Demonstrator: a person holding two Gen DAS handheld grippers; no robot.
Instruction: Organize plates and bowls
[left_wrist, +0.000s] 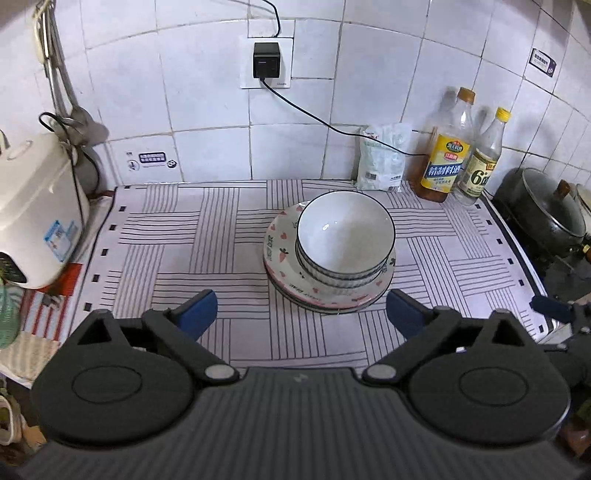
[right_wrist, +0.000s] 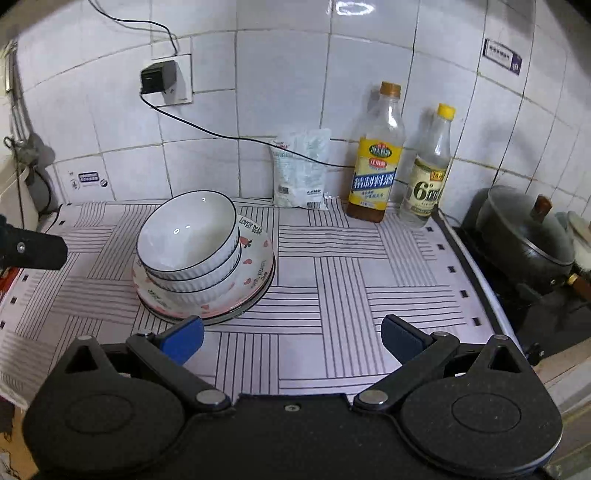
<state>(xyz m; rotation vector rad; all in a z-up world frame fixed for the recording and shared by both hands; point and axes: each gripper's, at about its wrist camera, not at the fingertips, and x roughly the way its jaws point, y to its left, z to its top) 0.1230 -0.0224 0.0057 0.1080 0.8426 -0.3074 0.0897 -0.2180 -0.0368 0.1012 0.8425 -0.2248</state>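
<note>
White wall tiles (left_wrist: 207, 155) are seen behind a bench (left_wrist: 207, 236) covered by a cloth of striped squares; both pairs of tongs are held low over its near edge, empty, with blue pads spread wide apart. Far to the left of the left tongs (left_wrist: 301, 314), a white rice cooker (left_wrist: 37, 210) is stood at the bench end; above and beyond them, a black charger (left_wrist: 265, 60) is plugged into a wall socket, and its cable is trailed rightward along the tiles. Just ahead of the left tongs, slightly to their right, the stack of dishes is placed: two ribbed white bowls (left_wrist: 345, 240), dark-rimmed, are nested on a heart-patterned plate (left_wrist: 280, 254), under which a further plate edge is seen. From the right tongs (right_wrist: 291, 338) the same bowls (right_wrist: 188, 236) and plate (right_wrist: 255, 258) are found ahead and to the left, the left pad lying just before the plate rim. Beyond the right tongs, against the wall, a white packet (right_wrist: 301, 173) is propped; to its right a yellow-labelled bottle (right_wrist: 376, 155) and a clear bottle (right_wrist: 428, 170) are stood side by side; far right, a dark lidded pot (right_wrist: 524, 232) is set on the stove.
</note>
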